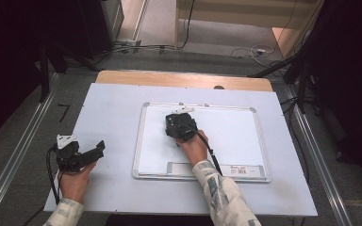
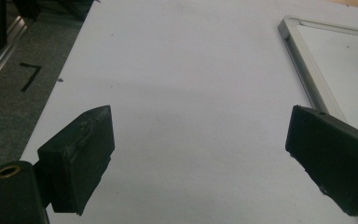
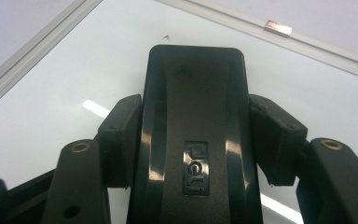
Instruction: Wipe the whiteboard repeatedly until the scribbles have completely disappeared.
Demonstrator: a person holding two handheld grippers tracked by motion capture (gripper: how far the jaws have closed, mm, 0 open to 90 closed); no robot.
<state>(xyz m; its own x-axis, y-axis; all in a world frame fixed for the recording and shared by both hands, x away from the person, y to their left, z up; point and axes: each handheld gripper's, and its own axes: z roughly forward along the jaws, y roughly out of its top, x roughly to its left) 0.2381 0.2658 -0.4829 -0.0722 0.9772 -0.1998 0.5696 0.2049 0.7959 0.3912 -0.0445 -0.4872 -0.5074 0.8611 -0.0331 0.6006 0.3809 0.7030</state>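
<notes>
The right gripper (image 3: 196, 135) clamps a black eraser (image 3: 196, 116) from both sides and presses it flat on the whiteboard (image 1: 235, 136), near its upper left part. The left gripper (image 2: 198, 154) rests wide open and empty on the table (image 2: 186, 70), just beside the board's frame. To wipe well, keep the eraser flat, press evenly, and overlap the strokes

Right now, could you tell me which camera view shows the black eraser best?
The right gripper view: the eraser sits close up, clamped between the jaws over the whiteboard. In the high view it lies beneath the right gripper.
</notes>
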